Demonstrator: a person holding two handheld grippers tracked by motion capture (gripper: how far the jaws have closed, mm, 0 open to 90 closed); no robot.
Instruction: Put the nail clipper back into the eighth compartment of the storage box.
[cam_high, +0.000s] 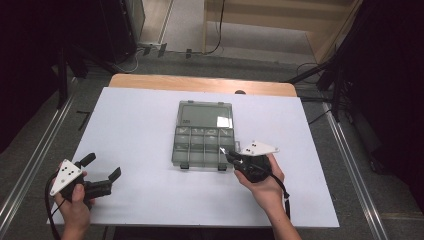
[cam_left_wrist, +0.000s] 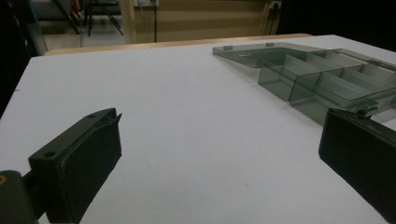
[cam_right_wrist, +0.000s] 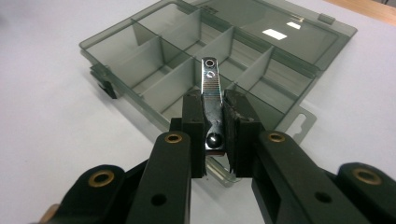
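A smoky transparent organiser box (cam_high: 204, 144) lies open mid-table, its lid (cam_high: 205, 114) folded back flat and its divided compartments (cam_right_wrist: 187, 70) empty. My right gripper (cam_high: 231, 156) is at the box's near right corner, shut on a small shiny metal clip (cam_right_wrist: 211, 95) that sticks up between the pads, above the front compartments. The left gripper (cam_high: 102, 167) rests at the table's near left, open, with nothing between its jaws; from there the box (cam_left_wrist: 322, 77) lies off to the right.
The white table top (cam_high: 140, 130) has a wooden strip (cam_high: 200, 83) along its far edge. Metal rails (cam_high: 35, 155) run along both sides of the table, with cables and dark stands on the floor beyond.
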